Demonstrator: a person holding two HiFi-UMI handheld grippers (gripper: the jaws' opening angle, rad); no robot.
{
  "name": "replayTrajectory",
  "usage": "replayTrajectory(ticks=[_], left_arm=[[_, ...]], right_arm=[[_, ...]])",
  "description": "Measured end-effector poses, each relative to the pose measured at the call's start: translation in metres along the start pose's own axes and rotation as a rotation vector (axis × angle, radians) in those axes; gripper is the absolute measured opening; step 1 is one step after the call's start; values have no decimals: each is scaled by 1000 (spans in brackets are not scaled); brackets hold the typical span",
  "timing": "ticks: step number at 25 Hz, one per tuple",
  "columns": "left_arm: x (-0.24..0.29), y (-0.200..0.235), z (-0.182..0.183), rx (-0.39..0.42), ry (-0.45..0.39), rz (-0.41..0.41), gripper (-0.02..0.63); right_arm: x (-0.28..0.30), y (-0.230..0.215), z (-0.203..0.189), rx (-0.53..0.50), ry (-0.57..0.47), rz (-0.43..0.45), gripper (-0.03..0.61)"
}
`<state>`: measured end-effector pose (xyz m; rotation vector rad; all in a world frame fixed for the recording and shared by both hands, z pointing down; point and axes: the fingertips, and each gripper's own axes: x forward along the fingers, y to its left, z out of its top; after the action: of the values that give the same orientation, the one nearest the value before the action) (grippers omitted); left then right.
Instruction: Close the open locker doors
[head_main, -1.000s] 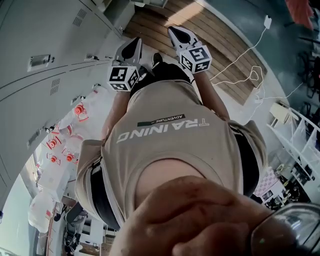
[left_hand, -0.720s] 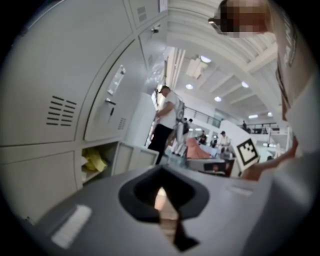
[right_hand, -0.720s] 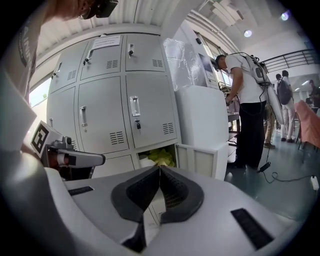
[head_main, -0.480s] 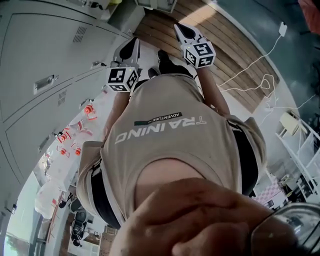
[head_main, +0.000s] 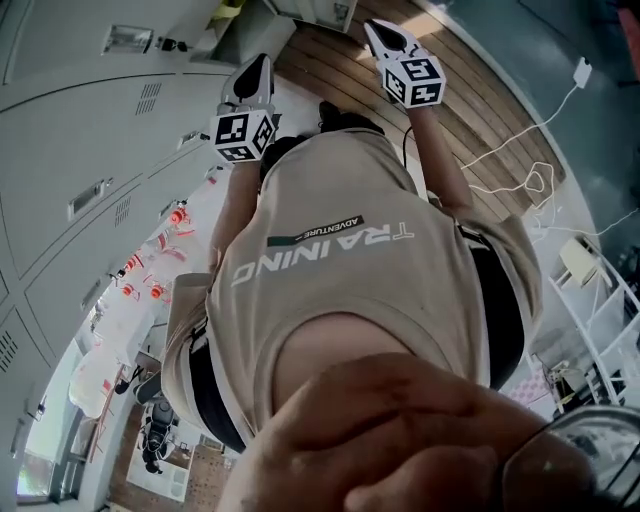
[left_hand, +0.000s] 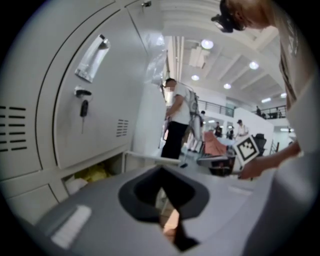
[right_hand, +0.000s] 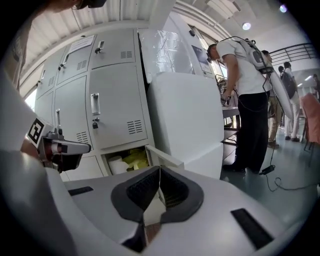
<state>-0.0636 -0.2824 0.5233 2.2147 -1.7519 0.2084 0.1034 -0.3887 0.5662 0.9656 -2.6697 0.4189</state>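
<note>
Shirt (head_main: 340, 300), beige, on the person, head view: large pale print "TRAINING" (head_main: 322, 256) across the chest, seen upside down. At its 12 o'clock is a small dark strip (head_main: 316, 234) lettered "ADVENTURE". Left cube (head_main: 243, 135) at 11 o'clock and right cube (head_main: 414, 82) at 1 o'clock of that view: square black-and-white markers, patterns only, no letters or numbers. Locker door (left_hand: 107, 105), left gripper view, 10 o'clock: clear label sleeve (left_hand: 92, 58) near its top, contents too blurred to read.
</note>
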Motion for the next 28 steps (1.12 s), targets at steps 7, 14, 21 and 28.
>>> replayTrajectory(ticks=[7,14,21,28], left_arm=[[18,11,-15,-60,29,16,0],[17,20,-18,-69,31,35,0],[8,29,-19,-93,23,62,0],[5,31,-18,-108,11,78,0]], right_arm=[[38,-34,-1,-95,61,-5,15],[69,-63,-2,-179,105,-20,15],[86,-72,-2,-169,133,-10,15],[84,-58,-6,-180,137,21,15]])
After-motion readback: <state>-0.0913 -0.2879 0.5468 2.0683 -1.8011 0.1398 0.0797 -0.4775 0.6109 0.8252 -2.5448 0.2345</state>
